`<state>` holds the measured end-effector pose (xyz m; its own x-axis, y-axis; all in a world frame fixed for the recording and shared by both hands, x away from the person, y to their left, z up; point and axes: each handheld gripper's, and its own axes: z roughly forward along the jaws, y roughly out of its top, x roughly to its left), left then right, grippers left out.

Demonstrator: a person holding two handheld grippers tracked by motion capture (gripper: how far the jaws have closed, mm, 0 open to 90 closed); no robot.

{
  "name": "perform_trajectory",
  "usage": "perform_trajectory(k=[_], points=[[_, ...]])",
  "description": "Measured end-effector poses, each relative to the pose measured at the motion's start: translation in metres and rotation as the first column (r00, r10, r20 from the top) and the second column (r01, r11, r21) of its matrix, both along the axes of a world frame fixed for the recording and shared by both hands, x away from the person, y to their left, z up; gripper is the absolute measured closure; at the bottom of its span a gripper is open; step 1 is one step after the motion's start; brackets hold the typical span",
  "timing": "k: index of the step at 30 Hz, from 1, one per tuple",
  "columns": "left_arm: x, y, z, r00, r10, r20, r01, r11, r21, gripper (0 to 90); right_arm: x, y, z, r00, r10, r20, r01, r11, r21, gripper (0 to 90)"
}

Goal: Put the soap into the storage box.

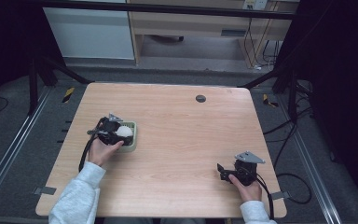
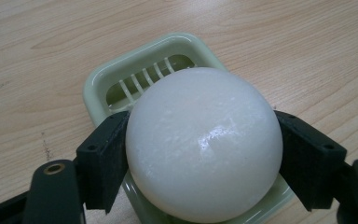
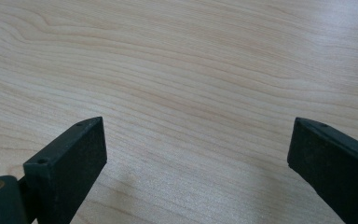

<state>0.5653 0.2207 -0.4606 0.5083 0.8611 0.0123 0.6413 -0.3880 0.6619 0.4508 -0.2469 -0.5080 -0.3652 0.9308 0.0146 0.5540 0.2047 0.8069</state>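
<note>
Nearest you, at the lower right of the tabletop (image 1: pixel 182 154) in the high view, your right hand (image 1: pixel 248 187) rests with the right claw (image 1: pixel 222 171) low over bare wood, near the front right corner. In the right gripper view its two black jaws stand wide apart with nothing between them, only pale wood grain below.

Farther in and to your left, your left hand (image 1: pixel 103 150), in a light grey sleeve (image 1: pixel 77 196), holds the left claw (image 1: pixel 121 134) over a pale green dish (image 1: pixel 131 140). This claw is closed around a white egg (image 1: pixel 125 131), smooth and glossy. In the left gripper view the egg (image 2: pixel 204 145) sits squarely between the two black pads (image 2: pixel 105 158), each pressed against one flank, and it bulges well above them. Under and behind it lies the pale green slotted dish (image 2: pixel 121 77), a rounded square with a row of thin ribs across its hollow; the egg is over the dish's near half, but whether it touches the ribs cannot be told.

Beyond the dish the tabletop runs bare to a small dark round cap (image 1: pixel 200 98) set near the far edge. Past that edge stand a wooden desk (image 1: pixel 191 23) and loose cables (image 1: pixel 293 126) on the grey floor (image 1: pixel 18 135).
</note>
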Motion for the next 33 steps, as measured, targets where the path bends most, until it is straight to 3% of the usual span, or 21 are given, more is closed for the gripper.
perform_trajectory(k=[33], points=[[0.001,-0.0017,-0.0065,0.9997,-0.001,-0.026,0.001,1.0,-0.006,23.5,-0.0001,-0.0001,0.0001,1.0,0.002,0.001,-0.002,1.0,-0.003,4.9]])
